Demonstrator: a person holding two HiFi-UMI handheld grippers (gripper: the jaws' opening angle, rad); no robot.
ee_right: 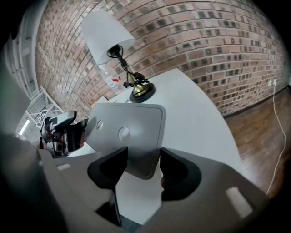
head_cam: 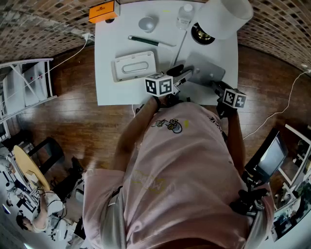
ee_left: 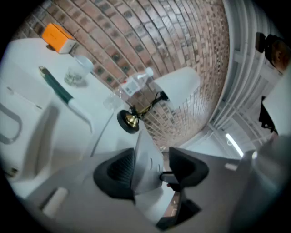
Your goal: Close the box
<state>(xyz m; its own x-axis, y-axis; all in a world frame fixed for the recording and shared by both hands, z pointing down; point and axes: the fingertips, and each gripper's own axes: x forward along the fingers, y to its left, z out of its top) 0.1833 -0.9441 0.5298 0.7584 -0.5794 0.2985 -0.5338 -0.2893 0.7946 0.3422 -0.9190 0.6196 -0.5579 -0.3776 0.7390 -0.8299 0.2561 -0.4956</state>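
Observation:
The box is a flat grey case on the white table (head_cam: 112, 92), with its grey lid (head_cam: 206, 73) raised. In the left gripper view the lid (ee_left: 146, 159) stands edge-on between the pads of my left gripper (ee_left: 152, 170), which is shut on its rim. In the right gripper view the lid (ee_right: 132, 127) shows its broad face, and its near rounded corner lies between the jaws of my right gripper (ee_right: 143, 170). Those jaws stand open, and the pads do not press on the lid. The left gripper (ee_right: 61, 129) shows at the lid's far left edge.
A lamp with a white shade (head_cam: 223, 17) and a brass base (head_cam: 201, 33) stands behind the box. A white tray (head_cam: 135, 65), a green-handled tool (head_cam: 146, 41), a clear bottle (head_cam: 184, 14) and an orange box (head_cam: 103, 11) lie to the left and behind. A brick wall backs the table.

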